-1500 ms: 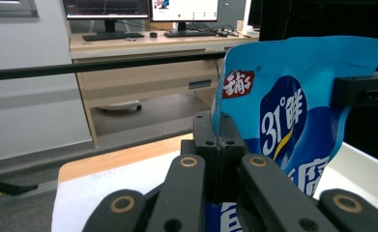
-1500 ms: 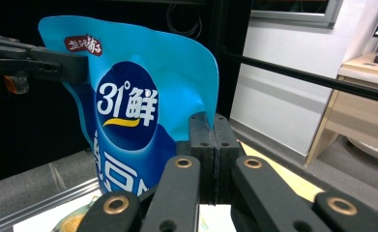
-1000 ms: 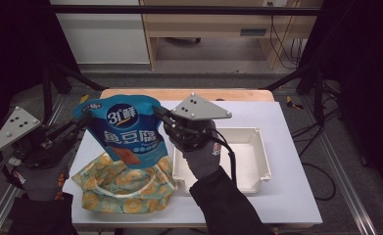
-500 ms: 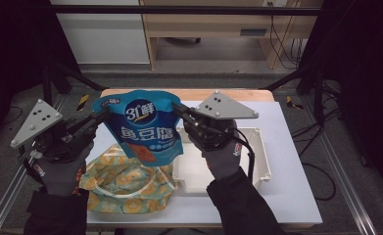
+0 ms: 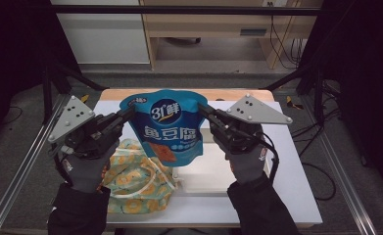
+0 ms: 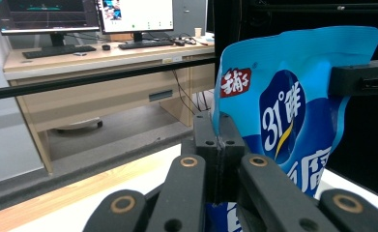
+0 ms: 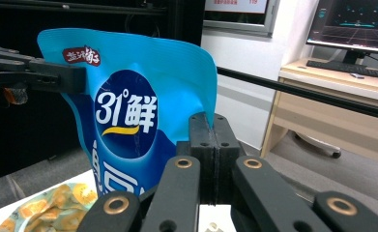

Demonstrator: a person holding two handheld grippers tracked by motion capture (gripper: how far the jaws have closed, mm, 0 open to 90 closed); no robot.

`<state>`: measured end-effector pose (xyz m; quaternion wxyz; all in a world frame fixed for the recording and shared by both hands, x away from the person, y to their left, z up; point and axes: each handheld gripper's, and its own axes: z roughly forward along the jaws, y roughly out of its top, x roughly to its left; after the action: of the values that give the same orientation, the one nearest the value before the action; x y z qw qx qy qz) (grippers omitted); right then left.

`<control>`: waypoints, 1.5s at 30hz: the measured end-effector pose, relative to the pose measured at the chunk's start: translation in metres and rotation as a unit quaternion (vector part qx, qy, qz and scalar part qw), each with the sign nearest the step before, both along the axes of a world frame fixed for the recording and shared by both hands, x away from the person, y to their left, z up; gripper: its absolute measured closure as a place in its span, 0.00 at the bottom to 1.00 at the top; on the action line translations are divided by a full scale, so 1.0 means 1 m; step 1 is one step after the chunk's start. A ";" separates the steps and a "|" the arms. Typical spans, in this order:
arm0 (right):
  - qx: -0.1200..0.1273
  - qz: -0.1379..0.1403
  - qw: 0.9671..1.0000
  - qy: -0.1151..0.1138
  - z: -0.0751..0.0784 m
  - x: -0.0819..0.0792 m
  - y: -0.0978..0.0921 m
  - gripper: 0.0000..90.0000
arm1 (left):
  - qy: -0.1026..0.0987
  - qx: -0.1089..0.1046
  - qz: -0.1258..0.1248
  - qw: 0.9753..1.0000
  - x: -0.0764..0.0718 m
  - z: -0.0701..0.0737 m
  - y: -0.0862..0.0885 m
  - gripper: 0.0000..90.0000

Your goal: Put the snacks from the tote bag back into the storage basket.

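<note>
Blue pouch (image 5: 167,129) hangs mid-frame above the table (image 5: 297,171), your left gripper (image 5: 125,115) and right gripper (image 5: 202,110) each clamped on a top corner; it looks light, soft and slick, so grip the stiffer seam.

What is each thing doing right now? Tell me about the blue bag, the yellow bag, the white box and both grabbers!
Blue bag: upright, held in the air by both side edges.
Yellow bag: lying flat on the table, untouched.
White box: on the table, open on top, partly hidden behind the blue bag.
Left gripper: shut on the blue bag's edge.
Right gripper: shut on the opposite edge.
</note>
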<state>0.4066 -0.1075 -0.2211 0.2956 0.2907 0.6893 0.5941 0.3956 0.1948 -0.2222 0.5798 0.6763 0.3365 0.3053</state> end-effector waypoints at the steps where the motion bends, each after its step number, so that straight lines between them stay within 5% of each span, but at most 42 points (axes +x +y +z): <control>1: -0.001 -0.002 1.000 -0.001 0.000 0.000 -0.002 1.00 | 0.000 -0.001 -0.001 1.000 0.001 0.000 -0.002 1.00; 26: 0.011 -0.043 0.999 0.007 -0.016 -0.011 -0.058 1.00 | -0.004 0.011 -0.041 0.999 0.011 -0.012 -0.058 1.00; 45: 0.011 -0.061 0.998 0.025 -0.050 -0.014 -0.083 1.00 | 0.017 0.016 -0.066 0.998 0.015 -0.045 -0.080 1.00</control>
<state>0.3922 -0.1904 -0.2708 0.3106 0.3504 0.6708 0.5751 0.4109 0.1145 -0.2667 0.5821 0.7111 0.2961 0.2603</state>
